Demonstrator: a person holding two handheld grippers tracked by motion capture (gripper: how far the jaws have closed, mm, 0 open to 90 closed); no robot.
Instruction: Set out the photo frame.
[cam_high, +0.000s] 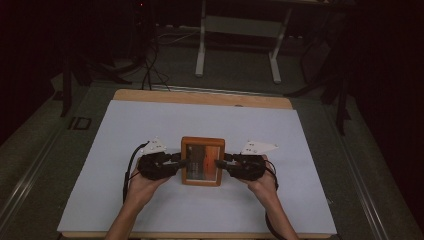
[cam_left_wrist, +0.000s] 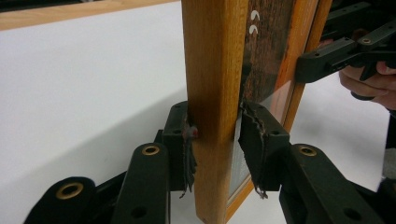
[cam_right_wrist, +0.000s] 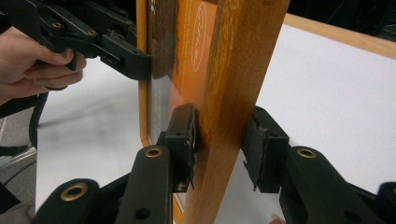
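High view shows a wooden picture frame (cam_high: 201, 161) near the middle of the white tabletop (cam_high: 150, 130), clamped at its two side rails by the left gripper (cam_high: 181, 161) and right gripper (cam_high: 218, 163). Both sets of fingers (cam_left_wrist: 180, 140) pinch the wood. Grasping looks done; lifting or moving it remains.

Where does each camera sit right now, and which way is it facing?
High view: above the person's side, facing forward and down on the table; forearms, both grippers.
Left gripper view: on the left gripper, facing the picture frame edge it clamps.
Right gripper view: on the right gripper, facing the opposite edge.
Both gripper views share the frame and the other gripper.
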